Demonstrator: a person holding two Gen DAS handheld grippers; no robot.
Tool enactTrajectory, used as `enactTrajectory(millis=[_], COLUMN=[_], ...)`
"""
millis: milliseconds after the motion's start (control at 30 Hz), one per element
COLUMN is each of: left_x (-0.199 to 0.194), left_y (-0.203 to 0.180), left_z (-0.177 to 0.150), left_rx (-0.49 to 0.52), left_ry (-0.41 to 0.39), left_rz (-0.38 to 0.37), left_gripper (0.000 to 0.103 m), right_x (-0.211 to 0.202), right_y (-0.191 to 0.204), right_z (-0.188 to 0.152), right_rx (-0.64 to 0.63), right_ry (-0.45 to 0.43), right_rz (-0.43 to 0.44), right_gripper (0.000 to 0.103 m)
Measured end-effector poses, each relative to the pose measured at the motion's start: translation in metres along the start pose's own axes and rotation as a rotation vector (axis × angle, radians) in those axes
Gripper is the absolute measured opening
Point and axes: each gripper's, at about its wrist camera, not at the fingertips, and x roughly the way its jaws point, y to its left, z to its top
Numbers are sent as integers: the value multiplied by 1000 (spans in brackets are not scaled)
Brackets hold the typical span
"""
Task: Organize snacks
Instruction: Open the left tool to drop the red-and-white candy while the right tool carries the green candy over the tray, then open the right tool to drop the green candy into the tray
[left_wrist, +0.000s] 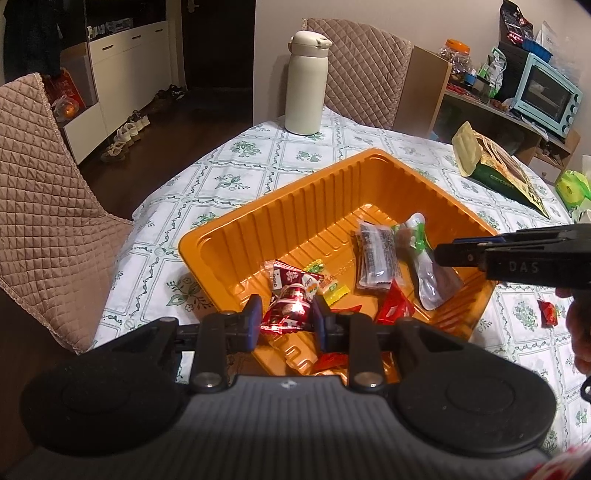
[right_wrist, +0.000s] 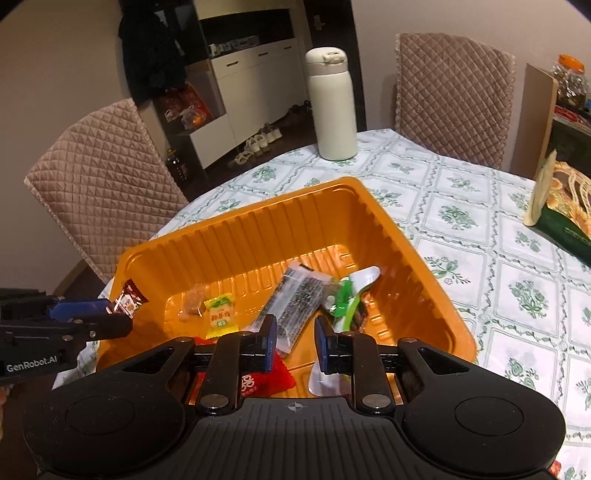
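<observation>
Left gripper (left_wrist: 286, 319) at lower centre of its frame, clamped on a dark red candy wrapper (left_wrist: 287, 308), held over the near rim of the orange tray (left_wrist: 258, 218). Right gripper (right_wrist: 295, 347) low in its own frame, fingers parted with nothing between them, above the tray floor. Inside the tray: yellow candy (right_wrist: 219, 317), long dark seed bar (right_wrist: 299, 301), green-and-white pouch (right_wrist: 351, 295), red packet (right_wrist: 264, 380). At upper centre, white bottle (right_wrist: 332, 107) upright on the floral tablecloth (right_wrist: 480, 229).

Orange ribbed tray (right_wrist: 207, 240), white green-floral tablecloth (right_wrist: 461, 218), cream bottle (right_wrist: 332, 110), beige quilted chairs (right_wrist: 103, 177)
</observation>
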Motion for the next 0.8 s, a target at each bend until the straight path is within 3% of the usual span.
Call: enactTrajectory(millis=[367, 467, 800], left_x=[15, 18, -2], left_y=[-3, -3, -4], left_z=[5, 5, -4], left_rx=[20, 21, 5], left_ry=[11, 21, 22], left_rz=[1, 0, -27], left_gripper=[26, 32, 32], right_x=[-11, -13, -24], right_y=[-3, -2, 5], right_z=[-2, -2, -8], right_rx=[22, 24, 35], right_ry=[-13, -14, -16], right_rz=[-13, -14, 14], right_gripper=[23, 23, 24])
